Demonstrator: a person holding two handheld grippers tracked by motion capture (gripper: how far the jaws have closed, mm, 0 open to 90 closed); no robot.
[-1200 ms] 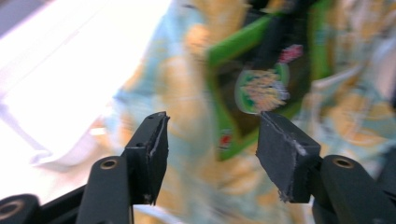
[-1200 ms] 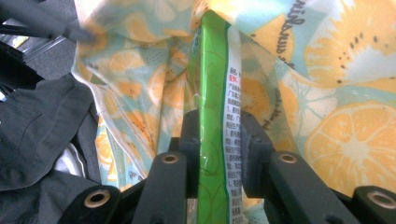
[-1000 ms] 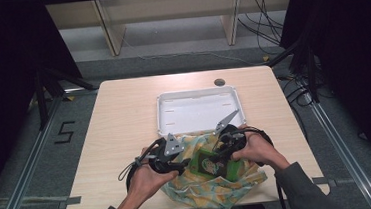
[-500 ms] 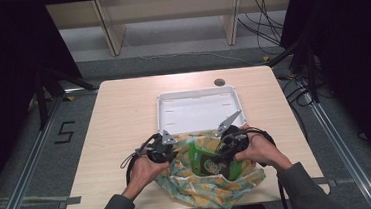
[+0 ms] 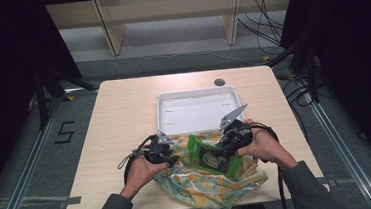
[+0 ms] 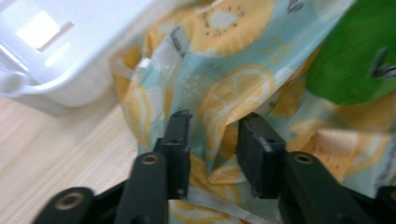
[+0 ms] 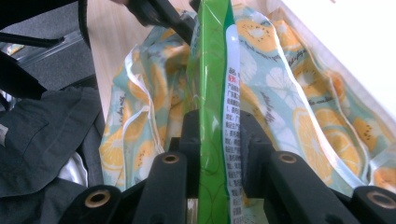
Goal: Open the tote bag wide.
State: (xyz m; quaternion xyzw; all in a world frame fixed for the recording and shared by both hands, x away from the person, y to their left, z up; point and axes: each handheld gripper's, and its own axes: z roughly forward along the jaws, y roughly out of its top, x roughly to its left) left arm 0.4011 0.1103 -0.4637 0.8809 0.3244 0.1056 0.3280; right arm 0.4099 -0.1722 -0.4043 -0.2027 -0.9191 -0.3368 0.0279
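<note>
Green glossy snack packet [image 7: 215, 93] is pinched edge-on between the right gripper [image 7: 215, 135] jaws, pads tight on both faces, standing just over the mouth of the lemon-print plastic bag [image 5: 207, 183]. Left gripper [image 6: 212, 140] is at the bag's left edge; its jaws have just been opening, partly apart now with a fold of the bag between them, though it's blurry so I can't swear the pads are off it. White plastic tray [image 5: 166, 103] sits just beyond both grippers on the wooden table [image 5: 124, 119].
</note>
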